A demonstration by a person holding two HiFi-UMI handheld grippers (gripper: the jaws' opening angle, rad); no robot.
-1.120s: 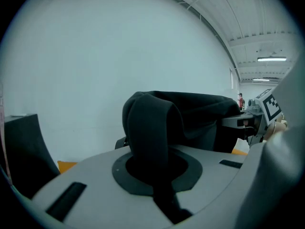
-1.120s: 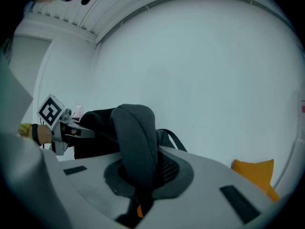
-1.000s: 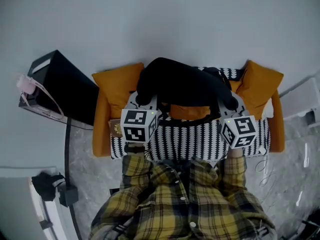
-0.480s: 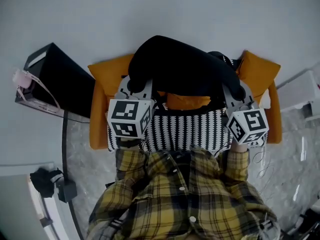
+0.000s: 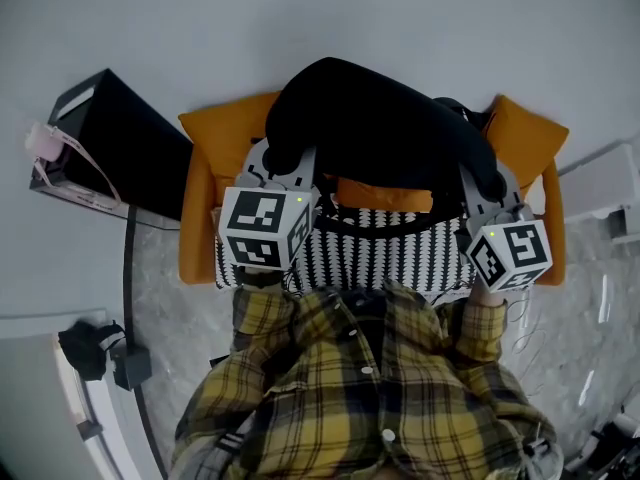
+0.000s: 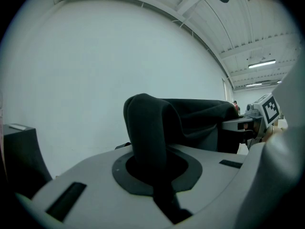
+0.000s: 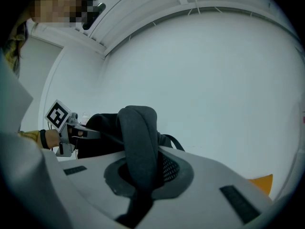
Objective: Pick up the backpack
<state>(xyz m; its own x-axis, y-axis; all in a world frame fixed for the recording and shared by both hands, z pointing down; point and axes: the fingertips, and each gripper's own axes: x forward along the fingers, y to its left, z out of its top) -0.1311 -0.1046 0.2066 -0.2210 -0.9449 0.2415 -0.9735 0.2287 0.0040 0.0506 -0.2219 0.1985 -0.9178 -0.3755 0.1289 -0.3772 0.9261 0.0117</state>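
A black backpack [image 5: 375, 128] hangs lifted above the orange armchair [image 5: 225, 148] with its black-and-white striped seat cover [image 5: 385, 258]. My left gripper [image 5: 283, 166] is shut on the pack's left side; a thick fold of black fabric [image 6: 150, 128] rises from between its jaws. At the pack's right side my right gripper [image 5: 487, 190] is shut on a padded black strap [image 7: 139, 137]. Across the pack, each gripper view shows the other gripper, the right gripper [image 6: 259, 113] and the left gripper [image 7: 64, 123].
A black box [image 5: 120, 153] with a pink-handled bag [image 5: 50, 143] stands left of the armchair. A dark bundle [image 5: 85, 348] and a cable lie on the marble floor at lower left. The pale wall runs behind the chair. White furniture [image 5: 600, 193] is at the right.
Both grippers have risen with the backpack, which now hangs higher over the seat than a second ago, showing more of the orange cushion beneath it.
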